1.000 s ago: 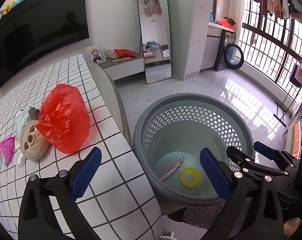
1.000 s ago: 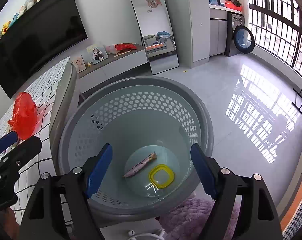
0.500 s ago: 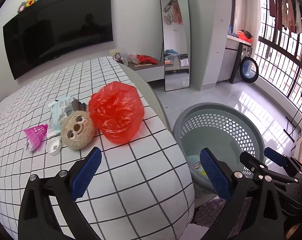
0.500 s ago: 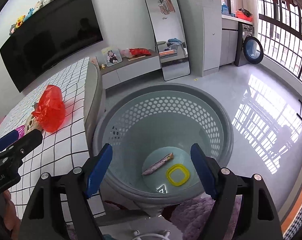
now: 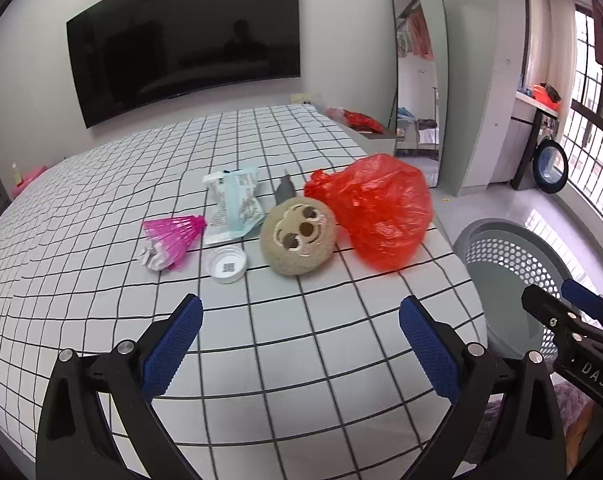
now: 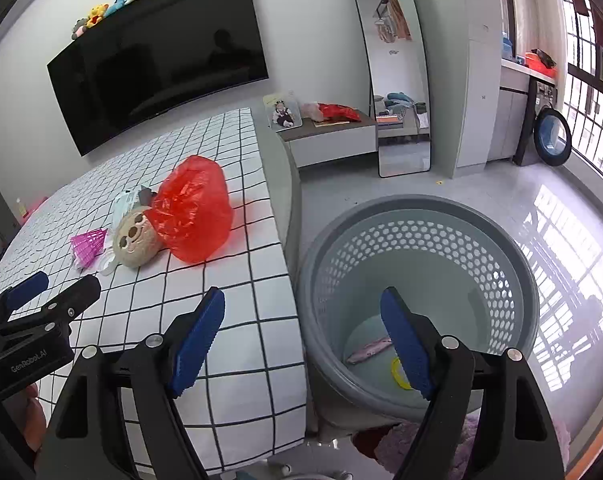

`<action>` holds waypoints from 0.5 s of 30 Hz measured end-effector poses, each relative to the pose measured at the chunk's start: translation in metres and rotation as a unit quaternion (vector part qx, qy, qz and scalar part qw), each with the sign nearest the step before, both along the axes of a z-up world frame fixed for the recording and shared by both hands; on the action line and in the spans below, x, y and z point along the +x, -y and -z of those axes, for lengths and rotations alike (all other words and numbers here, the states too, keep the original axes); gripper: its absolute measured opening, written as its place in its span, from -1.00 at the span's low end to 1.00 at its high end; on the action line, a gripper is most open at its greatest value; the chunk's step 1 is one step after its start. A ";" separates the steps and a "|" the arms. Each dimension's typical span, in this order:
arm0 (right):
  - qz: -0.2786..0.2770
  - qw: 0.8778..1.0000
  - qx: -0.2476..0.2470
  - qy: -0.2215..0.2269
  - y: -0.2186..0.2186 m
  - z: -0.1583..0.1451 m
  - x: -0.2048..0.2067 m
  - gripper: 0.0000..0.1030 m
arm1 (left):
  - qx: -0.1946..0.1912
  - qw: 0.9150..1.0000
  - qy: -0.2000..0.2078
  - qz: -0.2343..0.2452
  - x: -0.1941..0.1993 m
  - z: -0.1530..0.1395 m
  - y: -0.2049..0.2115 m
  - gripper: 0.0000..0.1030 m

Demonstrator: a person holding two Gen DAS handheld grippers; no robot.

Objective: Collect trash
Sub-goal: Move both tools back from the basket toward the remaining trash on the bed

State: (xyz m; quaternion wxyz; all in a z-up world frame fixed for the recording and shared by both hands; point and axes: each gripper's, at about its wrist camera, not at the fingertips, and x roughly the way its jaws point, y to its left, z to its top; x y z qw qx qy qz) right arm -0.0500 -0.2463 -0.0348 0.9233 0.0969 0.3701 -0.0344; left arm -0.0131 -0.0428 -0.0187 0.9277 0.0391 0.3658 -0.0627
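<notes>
On the checked bed lie a red plastic bag, a pale blue wrapper, a pink crumpled wrapper and a white lid, around a round plush sloth toy. My left gripper is open and empty, over the bed in front of them. My right gripper is open and empty, between the bed edge and the grey basket. The basket holds a pink wrapper and a yellow ring. The red bag also shows in the right wrist view.
The grey basket stands on the floor beside the bed's right edge. A purple rug lies under it. A low cabinet, a standing mirror and a wall TV are behind.
Both grippers have swung left and away from the basket toward the bed. The left view now faces the trash on the bed. Both stay open and empty.
</notes>
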 end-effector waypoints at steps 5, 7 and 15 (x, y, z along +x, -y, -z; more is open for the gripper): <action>-0.023 1.000 -0.005 -0.001 -0.021 -0.003 0.019 0.49 | -0.003 0.999 -0.003 -0.034 0.010 0.003 -0.031 0.88; -0.032 0.999 -0.010 -0.003 -0.029 -0.003 0.027 0.49 | -0.006 0.999 -0.002 -0.043 0.013 0.005 -0.042 0.88; -0.062 0.997 -0.035 0.001 -0.060 -0.009 0.066 0.49 | -0.005 0.998 0.002 -0.055 0.033 0.009 -0.060 0.88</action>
